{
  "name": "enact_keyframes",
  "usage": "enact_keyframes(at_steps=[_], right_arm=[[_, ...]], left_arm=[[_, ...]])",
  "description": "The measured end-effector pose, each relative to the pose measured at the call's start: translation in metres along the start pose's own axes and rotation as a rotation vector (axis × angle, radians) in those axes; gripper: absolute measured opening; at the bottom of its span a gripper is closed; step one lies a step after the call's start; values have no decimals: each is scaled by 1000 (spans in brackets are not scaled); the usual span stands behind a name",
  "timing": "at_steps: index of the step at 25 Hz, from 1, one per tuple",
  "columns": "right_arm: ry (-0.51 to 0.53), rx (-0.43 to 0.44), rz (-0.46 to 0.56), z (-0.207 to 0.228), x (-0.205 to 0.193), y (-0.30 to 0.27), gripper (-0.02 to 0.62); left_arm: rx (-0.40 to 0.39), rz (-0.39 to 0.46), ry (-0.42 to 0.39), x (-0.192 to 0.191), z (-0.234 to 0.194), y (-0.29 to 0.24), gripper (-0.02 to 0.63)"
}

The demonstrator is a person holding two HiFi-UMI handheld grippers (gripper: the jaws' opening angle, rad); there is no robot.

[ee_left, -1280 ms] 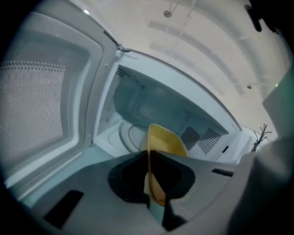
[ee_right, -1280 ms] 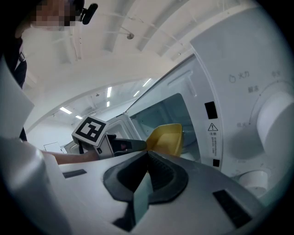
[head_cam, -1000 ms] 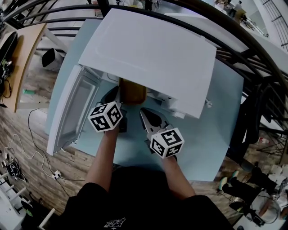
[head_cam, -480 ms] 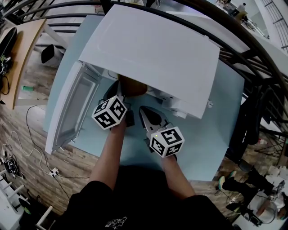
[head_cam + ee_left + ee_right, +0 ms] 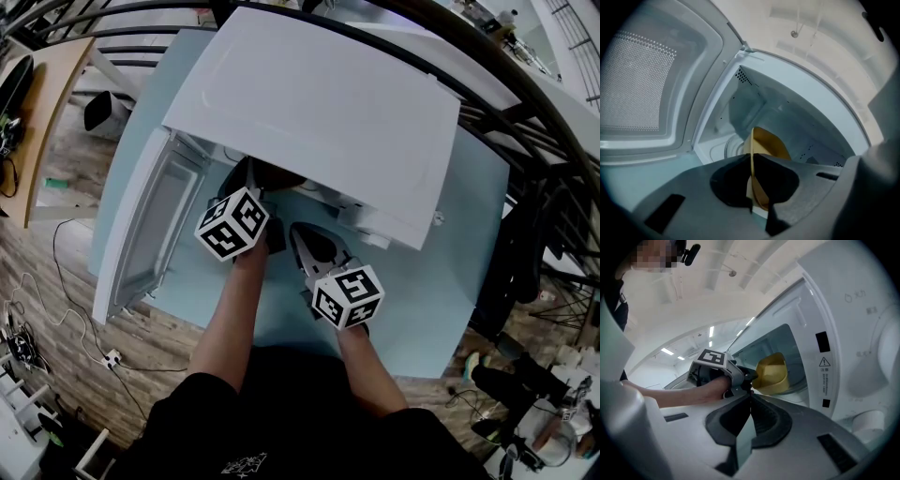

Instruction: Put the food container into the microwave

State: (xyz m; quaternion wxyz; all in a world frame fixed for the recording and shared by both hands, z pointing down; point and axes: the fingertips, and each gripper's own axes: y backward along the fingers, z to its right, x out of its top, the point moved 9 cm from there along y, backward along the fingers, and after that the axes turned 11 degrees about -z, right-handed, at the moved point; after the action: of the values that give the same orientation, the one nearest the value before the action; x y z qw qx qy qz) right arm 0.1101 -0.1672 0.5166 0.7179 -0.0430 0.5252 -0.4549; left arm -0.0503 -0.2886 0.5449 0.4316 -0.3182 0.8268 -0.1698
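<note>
The yellow-brown food container [image 5: 769, 146] hangs by its rim from my left gripper [image 5: 751, 158], which is shut on it. It sits within the opening of the white microwave [image 5: 309, 103], above the glass turntable [image 5: 733, 149]. From the head view only a dark sliver of the container [image 5: 277, 176] shows under the microwave's top edge, beyond my left gripper [image 5: 253, 187]. In the right gripper view the container [image 5: 772, 373] is seen inside the cavity. My right gripper [image 5: 751, 397] is shut on nothing and rests back on the table, right of the left one.
The microwave door [image 5: 150, 234] is swung wide open to the left, its mesh window [image 5: 633, 82] close beside my left gripper. The control panel [image 5: 862, 333] with a round knob is on the right. The microwave stands on a light blue table [image 5: 441, 281].
My left gripper has pushed forward with the container, which has gone deeper into the microwave and is now mostly hidden from the head view. The right gripper has stayed put.
</note>
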Motion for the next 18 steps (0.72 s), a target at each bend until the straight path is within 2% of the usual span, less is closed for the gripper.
enact_keyframes(at_steps=[18], right_arm=[[-6,-17,-16,7,-1,-4,6]], left_arm=[[-51,51,67,6,-1,-20,26]])
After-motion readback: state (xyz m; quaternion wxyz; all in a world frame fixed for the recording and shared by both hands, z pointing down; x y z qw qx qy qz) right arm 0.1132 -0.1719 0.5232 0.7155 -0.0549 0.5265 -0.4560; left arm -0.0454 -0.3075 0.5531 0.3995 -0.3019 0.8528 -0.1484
